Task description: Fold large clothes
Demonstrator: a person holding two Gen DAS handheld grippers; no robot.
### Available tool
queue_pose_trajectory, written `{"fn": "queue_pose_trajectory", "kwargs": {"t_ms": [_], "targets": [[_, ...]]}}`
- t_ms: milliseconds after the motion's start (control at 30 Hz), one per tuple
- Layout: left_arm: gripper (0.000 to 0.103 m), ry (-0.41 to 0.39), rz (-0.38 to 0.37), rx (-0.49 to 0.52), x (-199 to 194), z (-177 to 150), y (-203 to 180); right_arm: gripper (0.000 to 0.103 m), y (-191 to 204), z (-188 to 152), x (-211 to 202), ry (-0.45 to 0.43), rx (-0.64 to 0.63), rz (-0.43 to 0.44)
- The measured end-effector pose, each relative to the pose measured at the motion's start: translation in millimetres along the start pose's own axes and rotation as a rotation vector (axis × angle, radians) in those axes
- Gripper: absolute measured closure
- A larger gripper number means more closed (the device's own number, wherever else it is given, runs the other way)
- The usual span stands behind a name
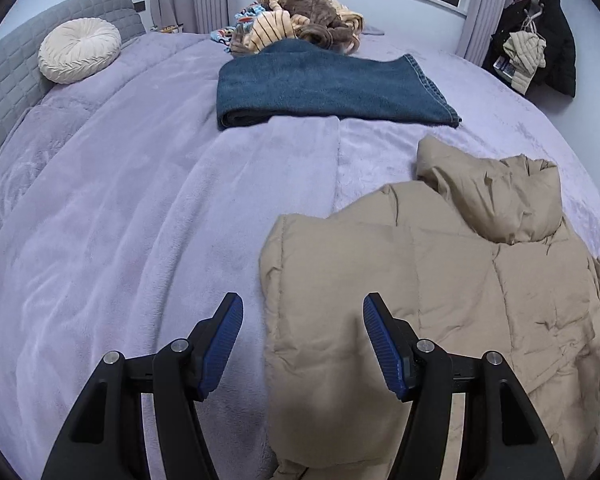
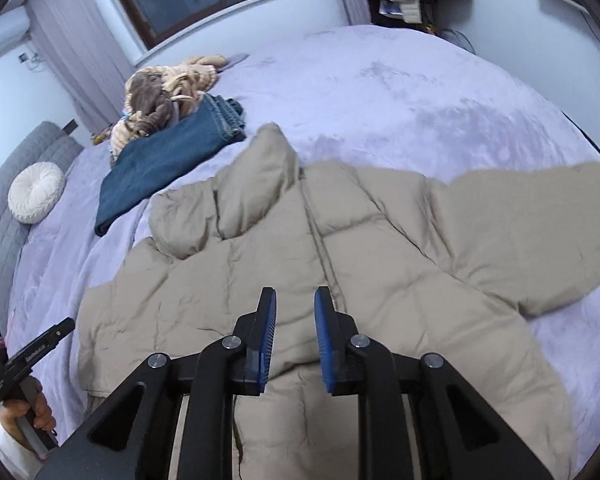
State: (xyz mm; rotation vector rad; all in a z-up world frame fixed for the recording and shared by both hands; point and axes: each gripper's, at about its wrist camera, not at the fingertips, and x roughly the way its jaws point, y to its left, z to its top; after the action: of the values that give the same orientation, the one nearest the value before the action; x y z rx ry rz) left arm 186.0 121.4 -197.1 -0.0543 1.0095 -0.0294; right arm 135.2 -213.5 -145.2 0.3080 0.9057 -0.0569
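A beige puffer jacket [image 1: 440, 292] with a hood lies spread on the lilac bed cover [image 1: 140, 220]. My left gripper [image 1: 303, 312] is open, hovering above the jacket's left edge with nothing between its blue pads. In the right wrist view the jacket [image 2: 300, 248] lies front up with one sleeve [image 2: 540, 220] stretched out to the right. My right gripper [image 2: 295, 300] is open and empty above the jacket's lower middle, near its front closure. The left gripper's handle [image 2: 32, 356] and the hand on it show at the lower left.
A folded dark blue garment [image 1: 324, 84] lies farther up the bed, with a heap of brown and striped clothes [image 1: 300, 20] behind it. A round cream cushion [image 1: 80, 50] leans on the grey headboard [image 1: 4, 80]. Coats hang at the far right wall [image 1: 536, 40].
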Motion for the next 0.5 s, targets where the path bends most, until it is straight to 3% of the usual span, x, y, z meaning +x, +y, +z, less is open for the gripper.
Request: {"fn": "queue_pose_trajectory", "kwargs": {"t_ms": [133,200,233,267,467,500], "targets": [[0.037,0.065,0.043,0.047,33,-19,-19,0.083,21,3,45,0.106,-0.13,0.016],[0.029,0.062,0.076,0.065,41,-27,-24,0.084,12,-5,76,0.206,-0.114,-0.035],[0.026,0.063,0.082,0.064,43,-29,-24,0.092,2,-13,84,0.251,-0.094,-0.063],[0.026,0.067,0.083,0.058,44,-29,-24,0.094,-8,-19,92,0.281,-0.063,-0.072],[0.026,0.085,0.129,0.091,23,-19,-37,0.095,-31,-25,77,0.3,0.02,0.015],[0.026,0.082,0.124,0.1,16,-19,-41,0.09,-35,-24,72,0.301,0.041,0.036]]}}
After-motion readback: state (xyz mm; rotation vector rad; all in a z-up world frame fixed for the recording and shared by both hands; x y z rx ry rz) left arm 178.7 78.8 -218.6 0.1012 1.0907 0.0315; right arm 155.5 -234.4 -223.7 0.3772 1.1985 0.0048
